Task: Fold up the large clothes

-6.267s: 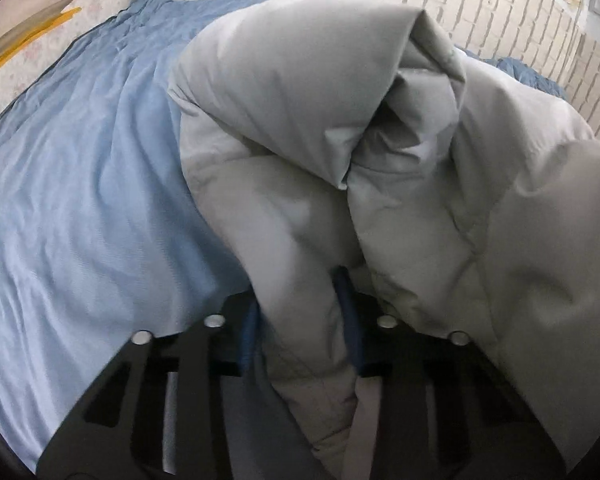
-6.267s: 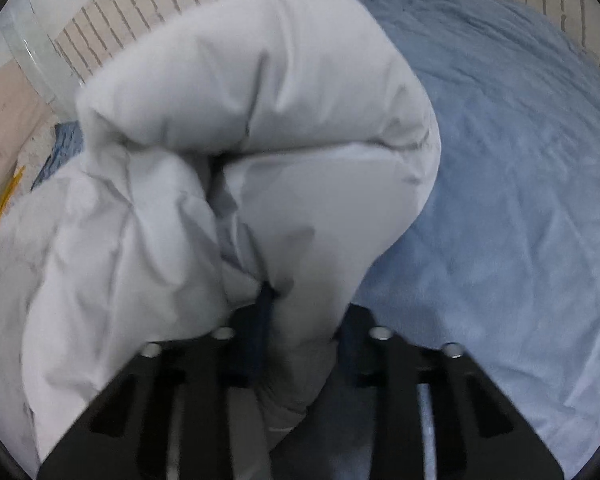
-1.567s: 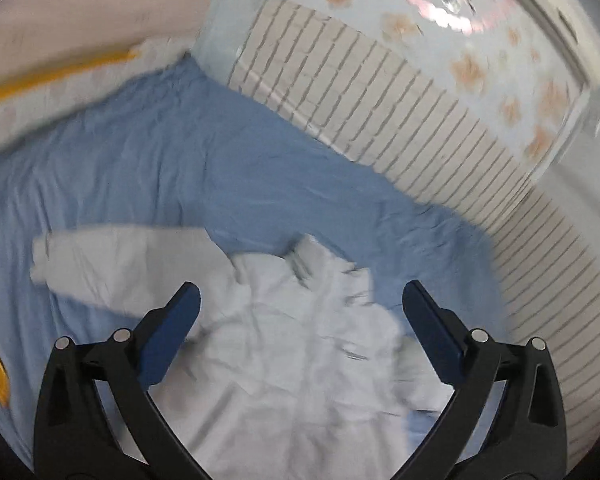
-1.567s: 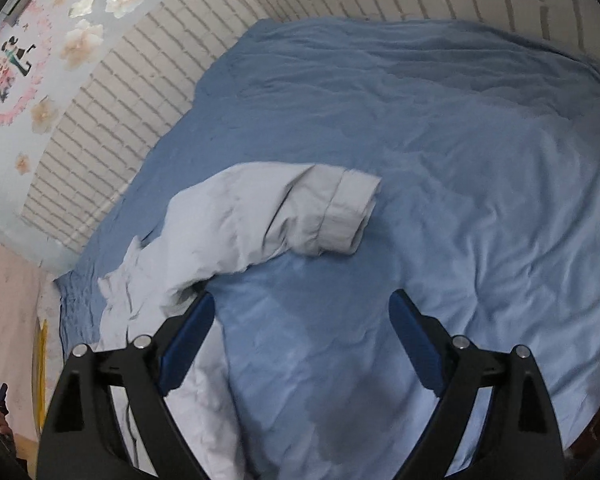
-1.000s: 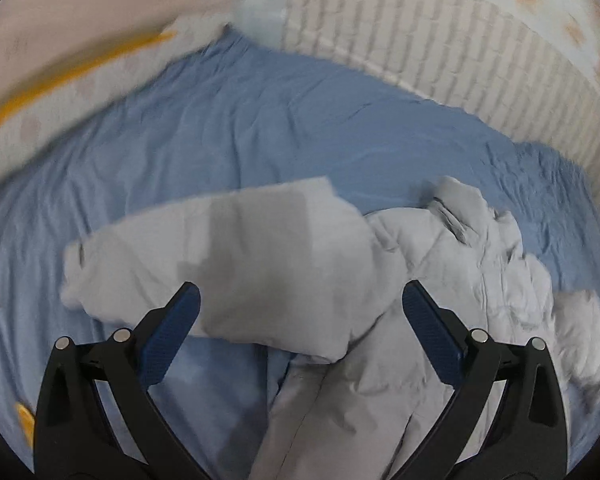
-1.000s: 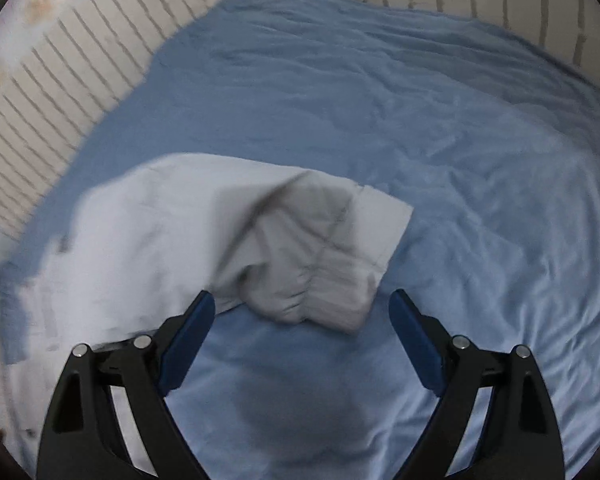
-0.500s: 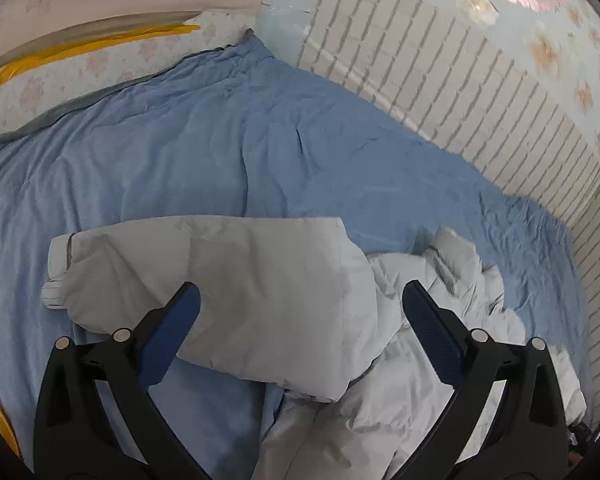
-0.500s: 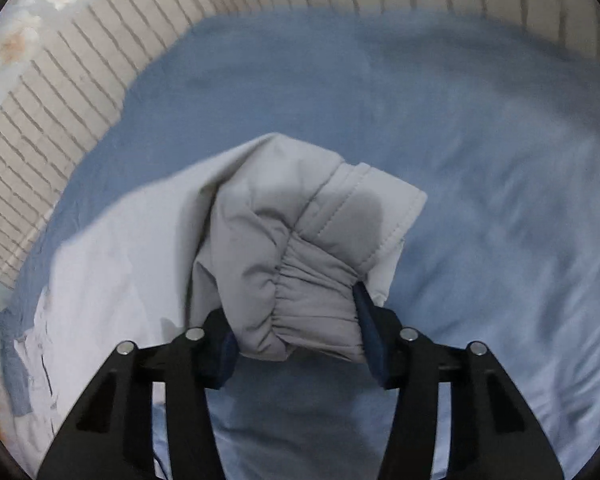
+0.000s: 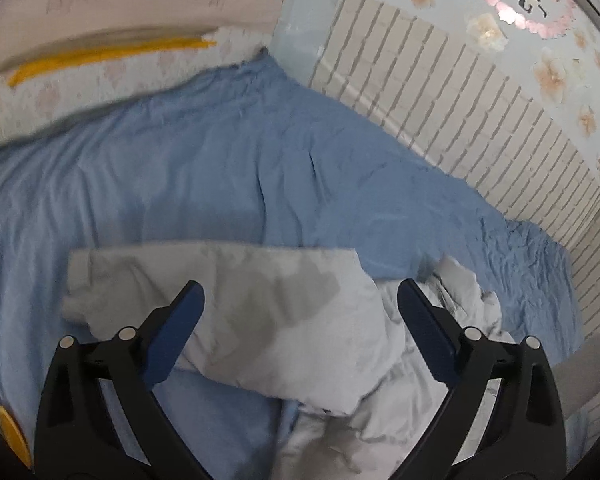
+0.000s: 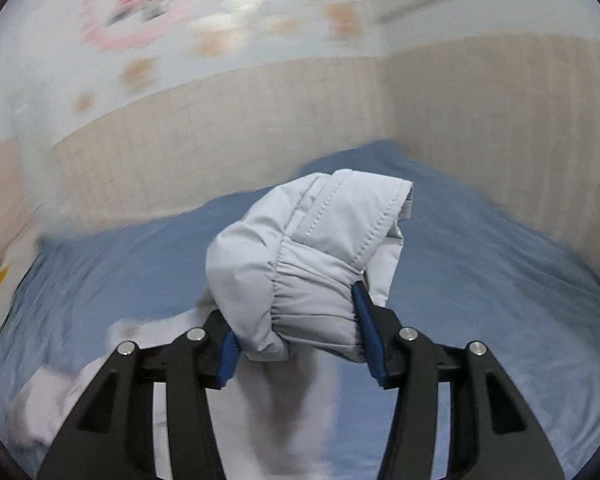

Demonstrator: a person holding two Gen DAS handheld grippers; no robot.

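Our right gripper [image 10: 296, 340] clamps the jacket's cuff [image 10: 312, 264], lifted above the blue bedsheet [image 10: 480, 280]. Our left gripper [image 9: 300, 312] hangs wide and empty over the other sleeve [image 9: 236, 296], whose long axis runs nine to three, jacket body [image 9: 440, 340] toward four.

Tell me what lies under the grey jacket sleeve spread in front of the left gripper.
The sleeve lies on the blue bedsheet, its near end overlapping the jacket's crumpled body. Whatever sits directly beneath the sleeve is covered.
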